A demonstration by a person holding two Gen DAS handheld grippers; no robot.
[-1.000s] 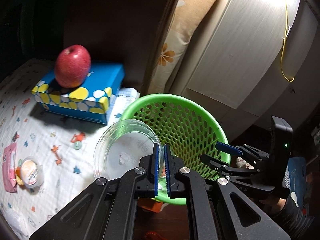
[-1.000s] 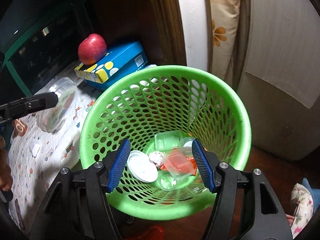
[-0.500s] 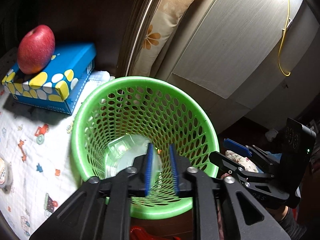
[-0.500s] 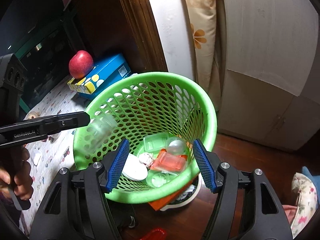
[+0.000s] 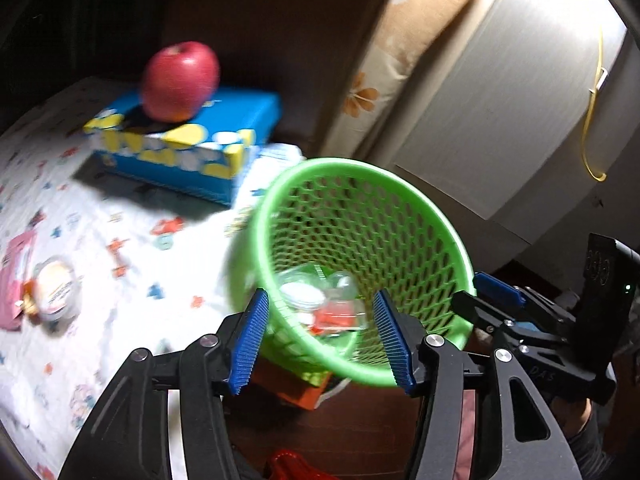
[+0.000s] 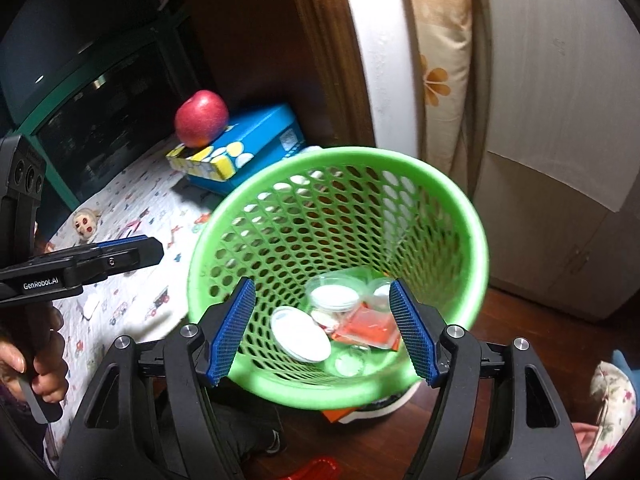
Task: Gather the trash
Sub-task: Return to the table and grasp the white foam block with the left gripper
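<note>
A green mesh basket stands beside the bed and holds clear plastic lids, a clear container and an orange wrapper. My left gripper is open and empty, just before the basket's near rim. My right gripper is open and empty, over the basket's near rim. A small round cup and a pink wrapper lie on the patterned sheet at the left.
A red apple sits on a blue tissue box at the back of the bed. A pillow and white cabinet stand behind the basket. Orange and red objects lie on the wooden floor below.
My left gripper carried the clear plastic lid over the basket, opened and let it go; the lid now lies inside. The left gripper then drew back leftward. The right gripper stayed open.
</note>
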